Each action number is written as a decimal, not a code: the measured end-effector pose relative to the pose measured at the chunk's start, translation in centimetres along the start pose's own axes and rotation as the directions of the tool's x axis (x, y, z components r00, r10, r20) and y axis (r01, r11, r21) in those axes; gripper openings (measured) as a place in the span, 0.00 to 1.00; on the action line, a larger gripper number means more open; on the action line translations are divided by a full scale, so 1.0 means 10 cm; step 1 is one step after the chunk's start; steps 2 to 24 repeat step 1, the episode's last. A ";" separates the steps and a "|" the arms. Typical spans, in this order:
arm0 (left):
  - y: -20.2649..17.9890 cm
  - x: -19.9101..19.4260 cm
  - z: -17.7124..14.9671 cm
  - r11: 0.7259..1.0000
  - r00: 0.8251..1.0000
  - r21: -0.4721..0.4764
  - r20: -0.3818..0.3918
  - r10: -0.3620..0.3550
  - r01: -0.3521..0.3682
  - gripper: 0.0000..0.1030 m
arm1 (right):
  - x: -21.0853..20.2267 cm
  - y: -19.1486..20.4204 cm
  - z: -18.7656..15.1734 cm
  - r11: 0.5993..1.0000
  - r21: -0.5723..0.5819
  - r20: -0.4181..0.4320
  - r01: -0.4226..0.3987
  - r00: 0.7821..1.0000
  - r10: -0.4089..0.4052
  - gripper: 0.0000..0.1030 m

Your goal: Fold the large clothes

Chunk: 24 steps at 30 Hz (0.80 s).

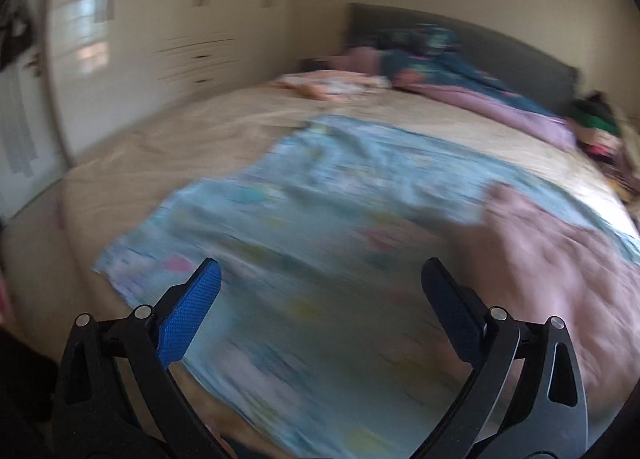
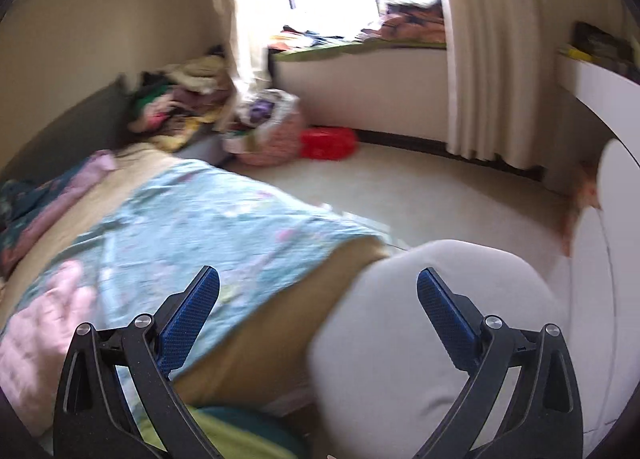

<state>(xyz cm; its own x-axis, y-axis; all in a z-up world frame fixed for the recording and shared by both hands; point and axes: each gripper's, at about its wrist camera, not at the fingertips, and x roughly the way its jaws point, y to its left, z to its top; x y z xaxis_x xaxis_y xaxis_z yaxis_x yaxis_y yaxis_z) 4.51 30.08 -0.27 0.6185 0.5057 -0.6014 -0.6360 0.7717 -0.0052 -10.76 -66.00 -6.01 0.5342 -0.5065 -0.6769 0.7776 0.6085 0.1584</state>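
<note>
Lying spread on the bed [image 1: 168, 139], the light-blue printed blanket [image 1: 320, 227] shows pastel patches and a pink underside [image 1: 552, 259] turned up at one corner. Its long axis runs from the near bed edge diagonally toward the headboard. Both the left gripper [image 1: 320, 295] and right gripper [image 2: 318, 295] hover above it, jaws spread wide and holding nothing.

A blanket [image 1: 320, 199] lies spread on the bed [image 1: 160, 147] — bedding [image 1: 460, 75] heaped behind it.
</note>
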 end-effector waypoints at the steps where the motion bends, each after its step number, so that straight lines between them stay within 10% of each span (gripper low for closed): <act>1: 0.12 0.24 0.09 0.999 0.999 -0.008 -0.017 0.047 -0.048 0.91 | 0.00 0.00 0.00 1.000 0.000 0.000 0.000 1.000 0.000 0.96; 24: 0.12 0.24 0.09 0.999 0.999 -0.008 -0.017 0.047 -0.048 0.91 | 0.00 0.00 0.00 1.000 0.000 0.000 0.000 1.000 0.000 0.96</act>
